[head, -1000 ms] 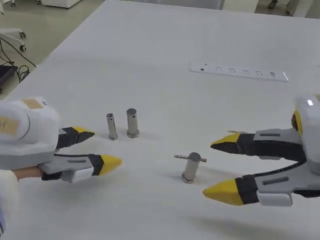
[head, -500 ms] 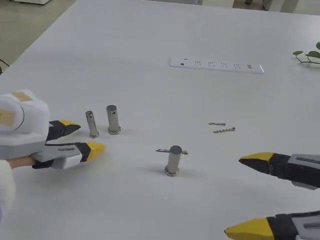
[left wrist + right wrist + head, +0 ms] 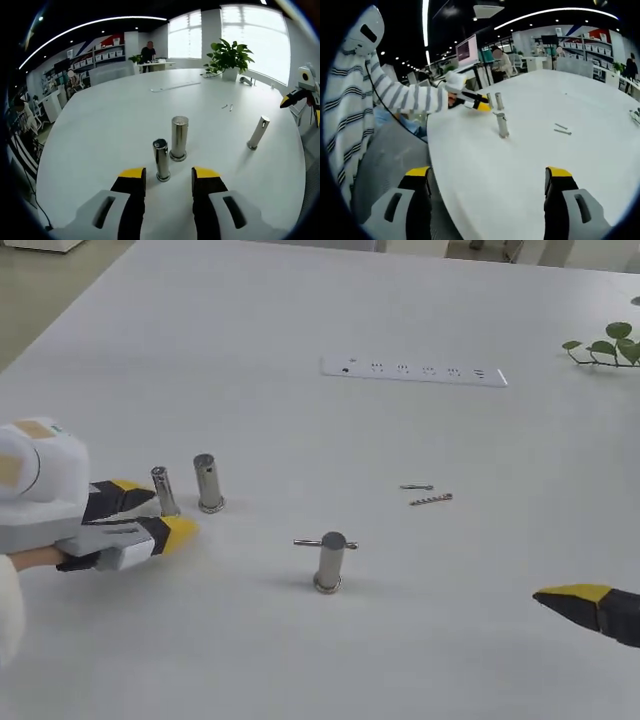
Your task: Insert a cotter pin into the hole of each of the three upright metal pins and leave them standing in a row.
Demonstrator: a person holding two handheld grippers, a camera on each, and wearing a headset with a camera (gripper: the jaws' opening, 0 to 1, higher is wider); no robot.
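1. Pins without cotters, a short pin (image 3: 163,490) and a taller pin (image 3: 208,483), stand just beside each other toward the left edge of the worktop (image 3: 300,340); the third pin (image 3: 329,562) stands apart toward the near edge, a cotter pin (image 3: 325,543) through its hole
2. Two loose cotter pins (image 3: 431,500) lie toward the right edge, likely waiting as stock for the bare pair
3. Left gripper (image 3: 169,175) sits low and level, jaws parted and empty, the short pin just ahead of their gap, probably to steady it
4. Right gripper (image 3: 488,172) hovers at the near edge, jaws spread wide, holding nothing
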